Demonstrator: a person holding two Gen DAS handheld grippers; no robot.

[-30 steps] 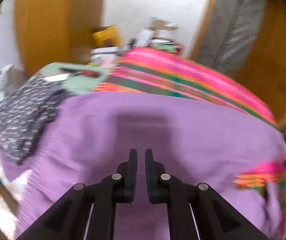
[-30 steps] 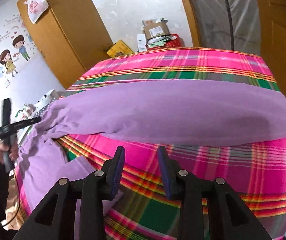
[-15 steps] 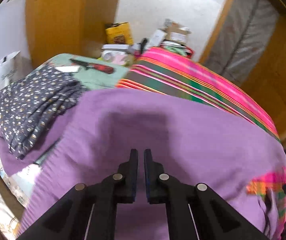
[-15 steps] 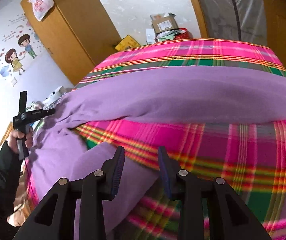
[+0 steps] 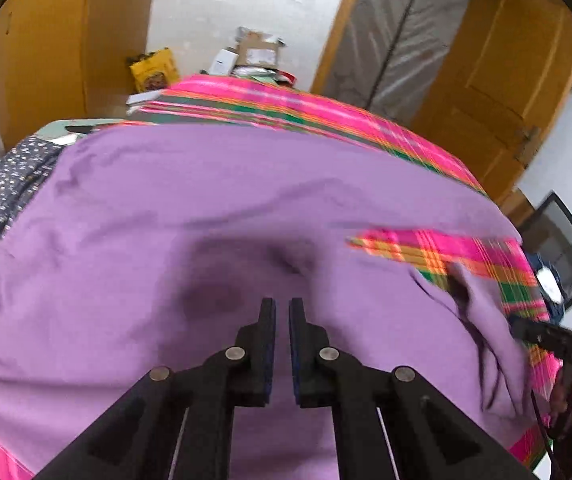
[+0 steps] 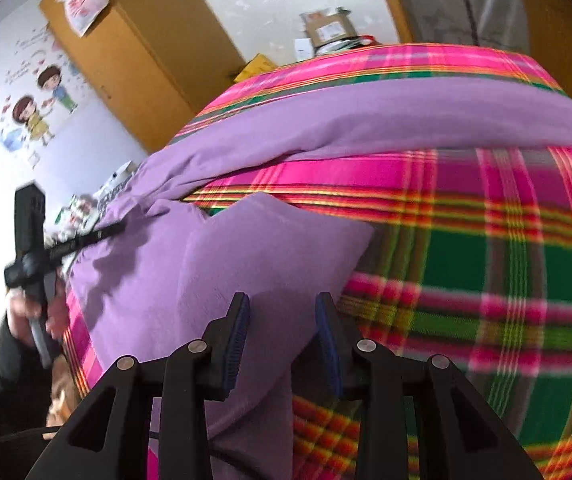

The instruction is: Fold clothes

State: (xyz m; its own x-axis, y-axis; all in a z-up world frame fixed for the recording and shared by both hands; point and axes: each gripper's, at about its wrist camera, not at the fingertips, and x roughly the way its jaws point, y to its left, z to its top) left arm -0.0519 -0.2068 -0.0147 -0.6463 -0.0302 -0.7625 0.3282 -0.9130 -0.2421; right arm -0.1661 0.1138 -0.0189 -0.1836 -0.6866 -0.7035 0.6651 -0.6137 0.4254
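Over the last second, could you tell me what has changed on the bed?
Both grippers have swept sideways: the right gripper now hovers over the purple garment folded corner, the left gripper over its middle. Nothing was grasped or released. Left jaws stayed nearly shut, right jaws open; the plaid blanket is unchanged.

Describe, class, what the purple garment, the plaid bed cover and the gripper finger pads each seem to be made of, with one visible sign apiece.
Purple garment: probably soft matte knit, cotton-like; it drapes and creases gently. Plaid cover: seemingly woven cloth, its stripes crossing in pink, green and orange. Finger pads: likely ribbed blue rubber or foam on matte black plastic fingers.
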